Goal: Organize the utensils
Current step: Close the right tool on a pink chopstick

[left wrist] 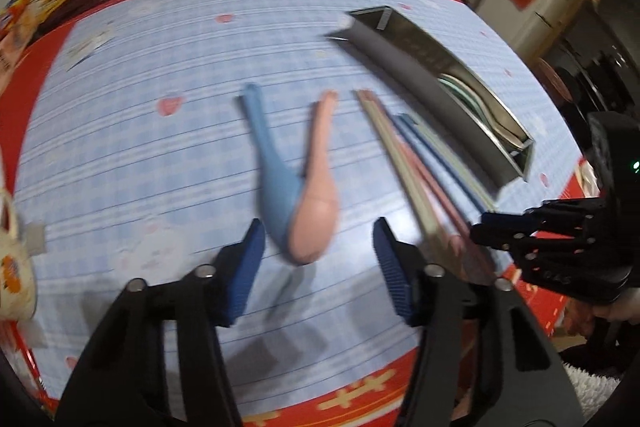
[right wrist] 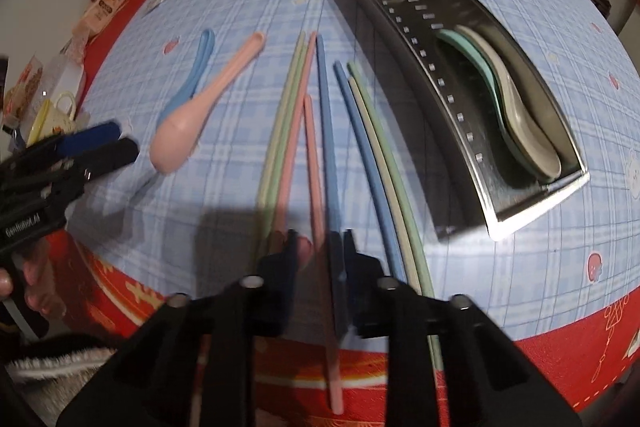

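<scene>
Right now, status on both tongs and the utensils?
Left tongs open, over pink spoon and blue spoon. Right tongs closing around pink chopstick, blue chopstick; grip unclear. Two spoons in metal tray. Nothing blocking.

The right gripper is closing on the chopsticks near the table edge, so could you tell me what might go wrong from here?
1. The right gripper straddles both a pink plastic chopstick and a blue plastic chopstick; it may grab two, or pinch one askew.
2. The chopsticks overhang the red table edge, so a nudge could tip them off.
3. The open left gripper hovers over the pink plastic spoon, close to the right one.
</scene>
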Demonstrator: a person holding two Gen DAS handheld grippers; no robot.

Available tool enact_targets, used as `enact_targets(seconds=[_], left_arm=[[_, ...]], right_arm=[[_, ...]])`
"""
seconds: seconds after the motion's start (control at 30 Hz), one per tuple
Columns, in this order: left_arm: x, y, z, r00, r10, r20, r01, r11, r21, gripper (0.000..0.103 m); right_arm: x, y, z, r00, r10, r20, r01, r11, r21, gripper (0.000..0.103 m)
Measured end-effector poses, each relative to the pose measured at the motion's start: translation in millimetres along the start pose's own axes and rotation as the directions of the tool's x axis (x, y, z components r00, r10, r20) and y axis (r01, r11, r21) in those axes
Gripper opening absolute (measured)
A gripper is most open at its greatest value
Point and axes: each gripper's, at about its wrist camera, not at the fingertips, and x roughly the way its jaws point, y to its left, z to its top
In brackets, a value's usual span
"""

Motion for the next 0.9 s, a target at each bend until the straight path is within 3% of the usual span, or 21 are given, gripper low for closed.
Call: enact_targets(seconds=[0.17, 0.33, 0.9], left_arm=[[9.3, -15.3, 1.6, 0.999, -0.03, -0.018, 0.03, 0.999, 0.019, 0.051], [13.9, -15.3, 0.4, 0.999, -0.03, -0.034, 0.03, 0.999, -0.012, 0.051], [26.0, -18.6, -11.8, 0.994, -0.034, -0.1, 0.027, 0.998, -0.065, 0.051]], right_arm=[[-0.1, -3.4, -9.3, 1.0, 0.016, -0.017, -0.017, 1.0, -0.021, 0.009], [-4.0, 2.2, -3.8, 0.999, 0.047, -0.008, -0.048, 0.996, -0.069, 0.009], [14.7, 4.9, 7.9, 1.0, 0.026, 0.002, -0.026, 0.991, -0.133, 0.007]])
